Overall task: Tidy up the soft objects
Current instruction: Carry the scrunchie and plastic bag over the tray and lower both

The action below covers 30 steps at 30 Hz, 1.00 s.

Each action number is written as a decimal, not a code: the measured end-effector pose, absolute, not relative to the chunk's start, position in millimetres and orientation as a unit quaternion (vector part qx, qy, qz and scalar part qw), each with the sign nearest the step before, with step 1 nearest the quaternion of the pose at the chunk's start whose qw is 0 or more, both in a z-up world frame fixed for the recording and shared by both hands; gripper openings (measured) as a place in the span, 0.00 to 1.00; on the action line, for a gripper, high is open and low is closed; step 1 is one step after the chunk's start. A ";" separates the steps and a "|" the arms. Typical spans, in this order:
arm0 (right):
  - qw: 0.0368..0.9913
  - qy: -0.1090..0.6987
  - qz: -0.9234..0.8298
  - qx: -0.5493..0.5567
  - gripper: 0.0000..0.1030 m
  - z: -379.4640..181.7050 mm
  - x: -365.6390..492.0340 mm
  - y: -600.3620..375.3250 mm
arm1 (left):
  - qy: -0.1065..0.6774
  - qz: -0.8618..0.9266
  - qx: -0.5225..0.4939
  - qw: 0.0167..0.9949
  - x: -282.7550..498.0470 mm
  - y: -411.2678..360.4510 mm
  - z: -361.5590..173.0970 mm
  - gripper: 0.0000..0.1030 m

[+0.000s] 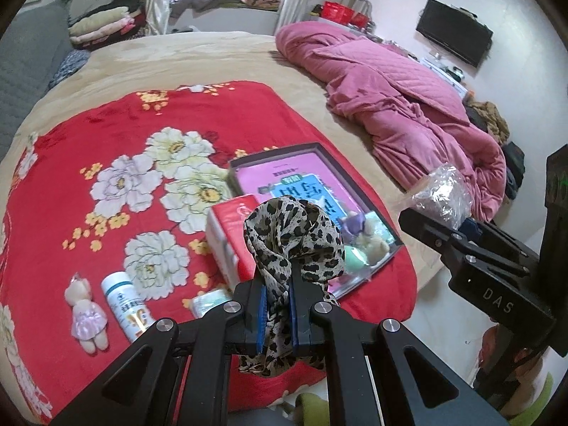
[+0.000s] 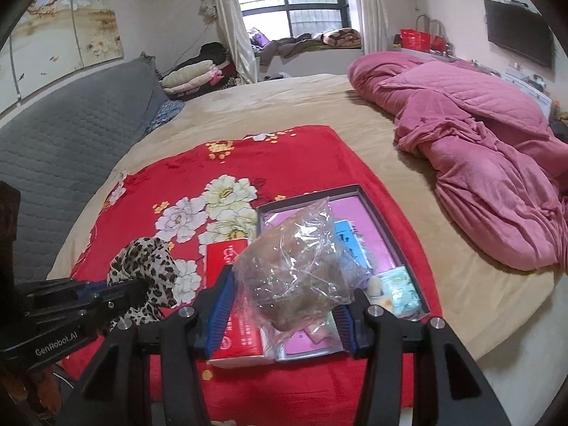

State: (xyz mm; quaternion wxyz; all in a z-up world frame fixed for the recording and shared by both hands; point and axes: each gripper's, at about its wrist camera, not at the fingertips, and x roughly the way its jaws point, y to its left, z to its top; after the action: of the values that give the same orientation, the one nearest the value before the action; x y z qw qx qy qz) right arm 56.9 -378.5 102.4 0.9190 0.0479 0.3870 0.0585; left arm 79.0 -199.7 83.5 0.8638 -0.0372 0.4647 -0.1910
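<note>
Leopard-print fabric, a thin scarf [image 1: 293, 241], is pinched between the blue pads of the left gripper [image 1: 278, 300], whose jaws are nearly closed on it. The scarf bunches above the fingertips and trails down between the fingers, held over the near edge of a red floral blanket [image 1: 117, 184]. The right gripper [image 2: 284, 310] clamps a crinkled clear plastic bag [image 2: 294, 269] with something tan and soft inside; its jaws stand partly apart, pressing the bag on both sides. The bag is held above a shallow grey-rimmed tray [image 2: 390, 227] with a pink and blue printed bottom. In the tray's near corner lie small soft items: a purple one, a cream fluffy one and a pale green one [image 1: 353, 257]. A red box [image 1: 230, 238] stands just beside the tray's left side. Further left on the blanket lie a small packet [image 1: 209, 301], a white bottle [image 1: 126, 305] on its side, and a little teddy [image 1: 87, 314] in a pink dress. The blanket covers part of a beige bed [image 2: 284, 106]. A pink quilt [image 2: 472, 163] is heaped along the bed's right side.
</note>
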 end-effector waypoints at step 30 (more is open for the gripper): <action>0.901 0.427 0.004 0.076 0.49 49.2 70.6 -474.3 | 0.531 -0.227 0.015 0.816 117.5 -307.7 9.3 0.09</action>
State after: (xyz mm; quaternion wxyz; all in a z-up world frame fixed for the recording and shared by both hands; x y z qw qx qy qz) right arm 70.6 -474.3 49.2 0.9011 0.0756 0.4269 0.0039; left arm 117.5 -307.7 9.3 0.8165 0.0154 0.5306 -0.2272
